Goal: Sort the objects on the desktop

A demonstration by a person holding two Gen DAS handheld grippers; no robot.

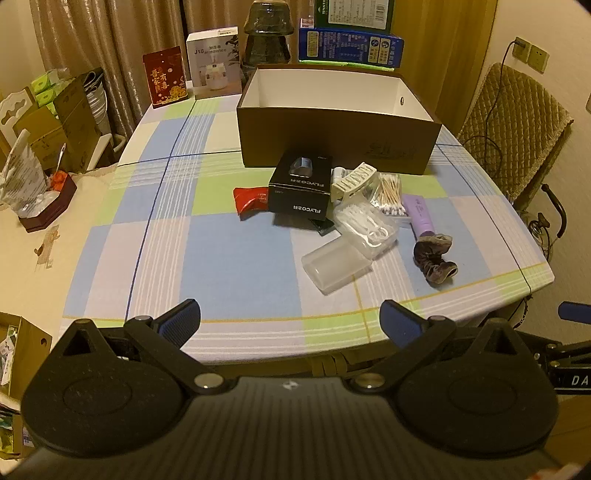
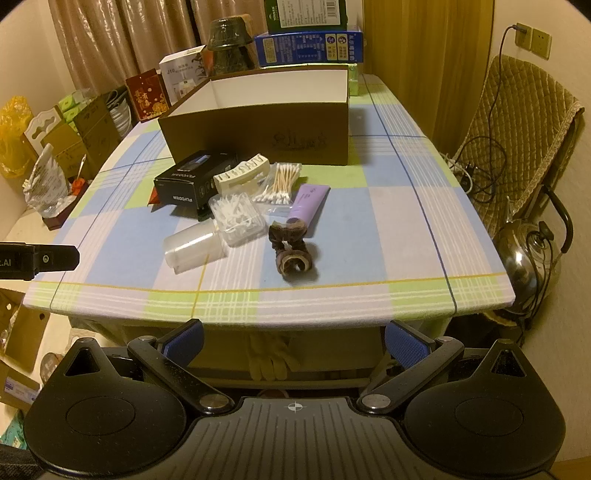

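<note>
An open brown box (image 1: 340,144) (image 2: 258,133) with a white inside stands at the back of the checked table. In front of it lie a black Flyco box (image 1: 301,188) (image 2: 194,181), a red packet (image 1: 249,197), a cream hair clip (image 1: 352,179) (image 2: 242,173), a bag of cotton swabs (image 1: 388,194) (image 2: 280,182), a clear box of floss picks (image 1: 365,225) (image 2: 238,216), a clear case (image 1: 334,266) (image 2: 194,247), a purple tube (image 1: 419,216) (image 2: 308,205) and a brown scrunchie (image 1: 436,258) (image 2: 291,247). My left gripper (image 1: 290,321) and right gripper (image 2: 293,341) are open and empty at the table's near edge.
Boxes and a dark vase (image 1: 267,33) stand behind the brown box. A padded chair (image 2: 517,147) and a metal kettle (image 2: 528,254) are to the right. Cartons (image 1: 55,122) and a side table with a small tray (image 1: 48,203) are to the left.
</note>
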